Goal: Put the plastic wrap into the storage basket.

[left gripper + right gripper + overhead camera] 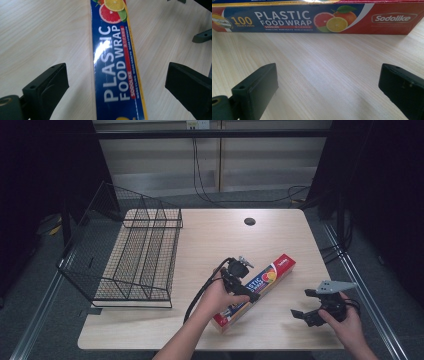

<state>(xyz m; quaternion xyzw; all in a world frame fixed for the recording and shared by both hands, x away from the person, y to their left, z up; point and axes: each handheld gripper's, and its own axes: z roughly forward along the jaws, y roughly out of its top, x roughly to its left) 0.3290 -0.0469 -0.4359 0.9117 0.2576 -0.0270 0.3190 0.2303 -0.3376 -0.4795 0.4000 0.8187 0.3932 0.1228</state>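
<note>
Lying at a slant on the wooden table [280,227], the plastic food wrap box [260,287] sits well to the right of the black wire basket [135,255]. The left gripper [247,292] hangs over the box with jaws spread wide on either side, not touching it. The right gripper [302,307], just right of the box, is likewise spread and holds nothing.
</note>
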